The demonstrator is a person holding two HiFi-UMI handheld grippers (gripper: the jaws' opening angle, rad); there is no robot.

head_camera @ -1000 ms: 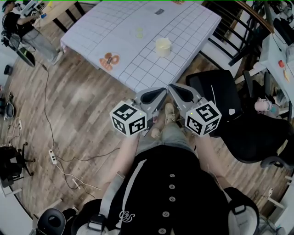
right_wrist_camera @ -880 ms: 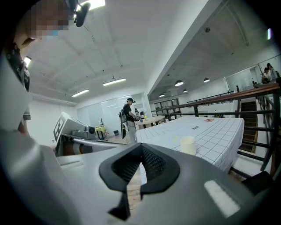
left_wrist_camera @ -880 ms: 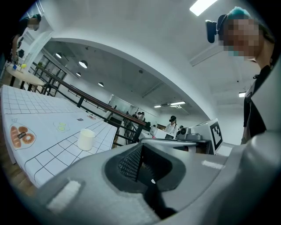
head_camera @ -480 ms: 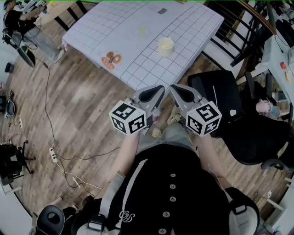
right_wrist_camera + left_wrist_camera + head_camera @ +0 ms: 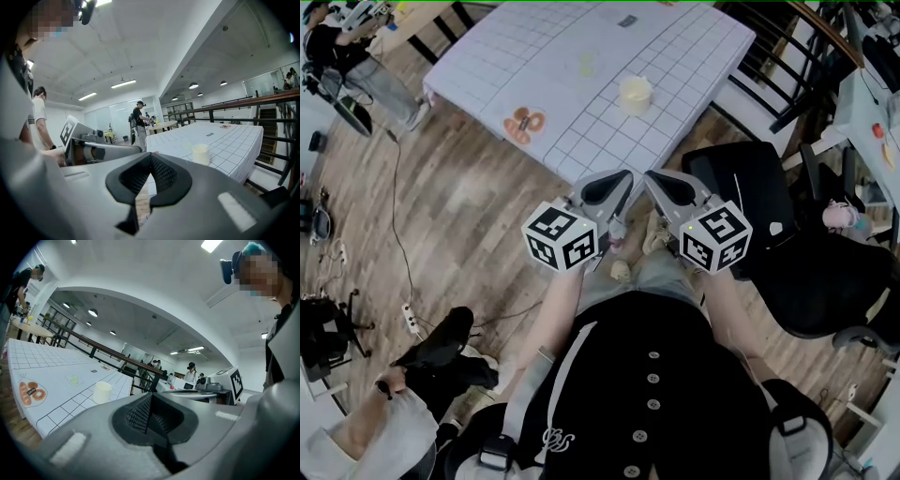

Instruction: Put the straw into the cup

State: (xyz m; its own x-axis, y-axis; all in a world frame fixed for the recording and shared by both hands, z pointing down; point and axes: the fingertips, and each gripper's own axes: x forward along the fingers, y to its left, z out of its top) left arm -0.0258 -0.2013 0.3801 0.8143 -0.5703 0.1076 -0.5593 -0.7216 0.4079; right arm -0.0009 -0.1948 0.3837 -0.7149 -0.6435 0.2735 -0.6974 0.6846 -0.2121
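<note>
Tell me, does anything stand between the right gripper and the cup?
Nothing visible does. The right gripper, shut and empty, is near the table corner, and only bare tabletop lies between it and the cup.

Bystander [image 5: 394, 431] cut by the corner — table mark [image 5: 586, 64] unreadable.

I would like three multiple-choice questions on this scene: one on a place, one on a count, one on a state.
1. Where does the cream-coloured round cup stand? A: black office chair. B: white grid-patterned table. C: wooden floor.
2. How many cups are on that table? A: three. B: two. C: one.
3. The right hand-held gripper is: A: shut and empty. B: wide open. C: shut on the cup.
1 B: it stands on the grid cloth. 2 C: only one cup shows there. 3 A: its pads meet, nothing between.
</note>
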